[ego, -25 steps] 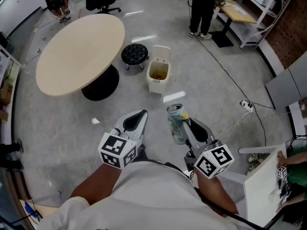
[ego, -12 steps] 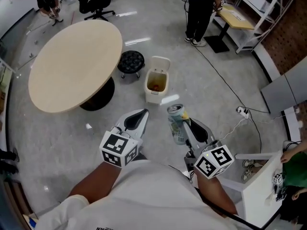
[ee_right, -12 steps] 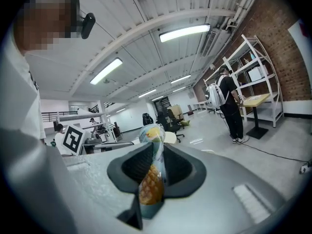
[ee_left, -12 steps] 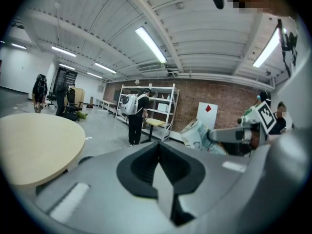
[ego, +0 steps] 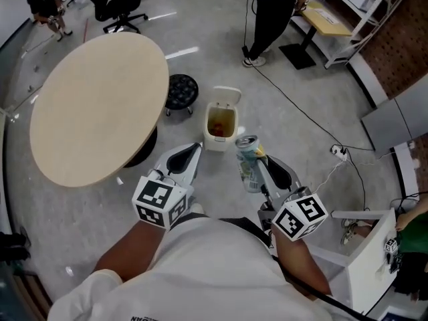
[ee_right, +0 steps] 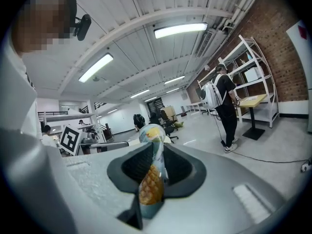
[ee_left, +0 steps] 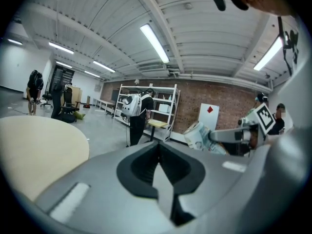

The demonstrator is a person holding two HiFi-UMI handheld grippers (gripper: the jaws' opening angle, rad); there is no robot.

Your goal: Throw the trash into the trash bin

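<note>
The trash is a crushed drink can point(ego: 247, 166), held upright with my right gripper point(ego: 257, 162) shut on it. In the right gripper view the can point(ee_right: 152, 172) is squeezed flat between the two jaws of my right gripper point(ee_right: 155, 152). The white trash bin point(ego: 220, 141) stands on the floor with its lid up, just beyond both grippers. My left gripper point(ego: 192, 151) is level beside the right one, shut and holding nothing. In the left gripper view the jaws of my left gripper point(ee_left: 158, 147) meet along a seam, and the can point(ee_left: 202, 136) shows at the right.
A round beige table point(ego: 93, 105) fills the left side, with a black stool point(ego: 181, 89) next to the bin. A person point(ego: 266, 15) stands beyond the bin. A cable point(ego: 301, 116) crosses the floor to a power strip point(ego: 341, 151). A white table point(ego: 364, 263) is at lower right.
Both grippers have been carried forward with the can. The bin, earlier well ahead, now lies just past the jaw tips. The table has come closer at the left.
</note>
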